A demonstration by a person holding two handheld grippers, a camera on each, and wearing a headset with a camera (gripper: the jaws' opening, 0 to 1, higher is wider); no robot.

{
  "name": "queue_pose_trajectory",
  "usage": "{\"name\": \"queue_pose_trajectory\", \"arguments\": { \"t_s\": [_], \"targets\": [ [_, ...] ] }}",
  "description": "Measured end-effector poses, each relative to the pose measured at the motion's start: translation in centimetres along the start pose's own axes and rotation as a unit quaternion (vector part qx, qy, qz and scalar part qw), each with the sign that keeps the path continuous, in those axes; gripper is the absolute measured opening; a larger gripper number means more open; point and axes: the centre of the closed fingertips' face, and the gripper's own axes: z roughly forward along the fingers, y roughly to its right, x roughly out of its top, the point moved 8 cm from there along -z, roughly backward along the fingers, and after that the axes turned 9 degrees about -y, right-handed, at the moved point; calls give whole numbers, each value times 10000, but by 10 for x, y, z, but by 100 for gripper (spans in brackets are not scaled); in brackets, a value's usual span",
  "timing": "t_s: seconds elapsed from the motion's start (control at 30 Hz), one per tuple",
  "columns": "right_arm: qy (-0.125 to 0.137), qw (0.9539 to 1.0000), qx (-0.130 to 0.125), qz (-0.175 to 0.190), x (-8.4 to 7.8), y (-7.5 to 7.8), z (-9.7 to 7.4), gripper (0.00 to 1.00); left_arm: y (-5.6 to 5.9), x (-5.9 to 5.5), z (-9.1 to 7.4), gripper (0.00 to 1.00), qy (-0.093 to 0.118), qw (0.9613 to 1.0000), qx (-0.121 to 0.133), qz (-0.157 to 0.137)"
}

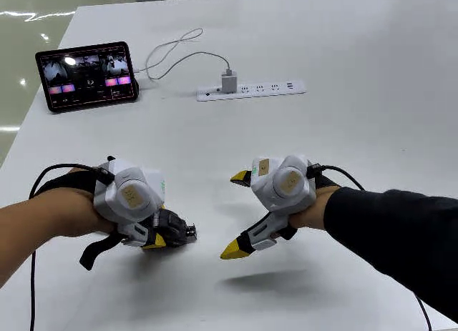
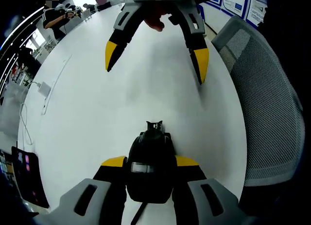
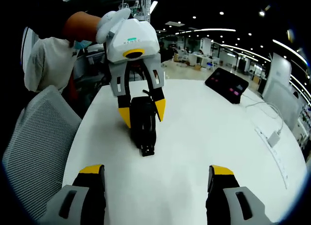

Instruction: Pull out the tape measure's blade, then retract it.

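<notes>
Tape measure: black, pinched between the left gripper's jaws on the white table. Right gripper: jaws spread wide, held opposite, nothing touched.

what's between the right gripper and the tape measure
Only bare white table: in the right gripper view the open right gripper faces the tape measure across an empty stretch. The head view shows the same gap.
</notes>
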Motion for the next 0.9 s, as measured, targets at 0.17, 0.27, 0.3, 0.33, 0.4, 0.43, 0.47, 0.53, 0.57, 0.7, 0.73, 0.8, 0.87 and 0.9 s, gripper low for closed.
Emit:
{"name": "queue_pose_trajectory", "arguments": {
  "t_s": [0.17, 0.27, 0.3, 0.33, 0.4, 0.43, 0.47, 0.53, 0.57, 0.7, 0.73, 0.8, 0.87, 0.9],
  "targets": [
    [-42, 9997, 82, -209, 7, -1, 10, 82, 0, 0, 0, 30, -34, 10000, 35, 17],
    [-95, 9994, 141, -297, 10, -2, 15, 75, 1, 0, 0, 30, -36, 9999, 70, 64],
    [-101, 9993, 200, -303, 11, -2, 17, 72, 1, 0, 0, 30, -28, 9999, 83, 78],
    [-115, 9992, 222, -324, 12, -2, 18, 66, 1, 0, 0, 31, -24, 9999, 85, 79],
    [-163, 9986, 325, -376, 13, -3, 22, 60, 1, 0, 1, 31, -20, 9999, 86, 83],
    [-180, 9985, 363, -366, 13, -3, 24, 57, 1, 0, 1, 31, -19, 9999, 90, 85],
    [-212, 9983, 375, -404, 13, -2, 27, 55, 1, 0, 1, 31, -15, 9999, 98, 76],
    [-259, 9980, 382, -424, 13, -2, 30, 52, 1, 0, 1, 31, -7, 9999, 104, 59],
    [-255, 9981, 405, -395, 14, -1, 31, 51, 1, 0, 1, 31, -2, 9999, 111, 50],
    [-276, 9978, 442, -405, 17, -2, 38, 47, 1, 0, 2, 31, -19, 9999, 126, 49],
    [-290, 9975, 463, -459, 18, -3, 40, 46, 0, 0, 2, 31, -22, 9999, 122, 59],
    [-312, 9971, 487, -496, 18, -4, 44, 44, 0, 0, 2, 31, -6, 9999, 114, 71],
    [-335, 9968, 511, -518, 19, -4, 48, 40, 0, -1, 2, 31, 13, 9999, 115, 77],
    [-369, 9965, 495, -560, 20, -4, 50, 39, 0, -1, 2, 31, 27, 9999, 118, 72]
  ]
}}
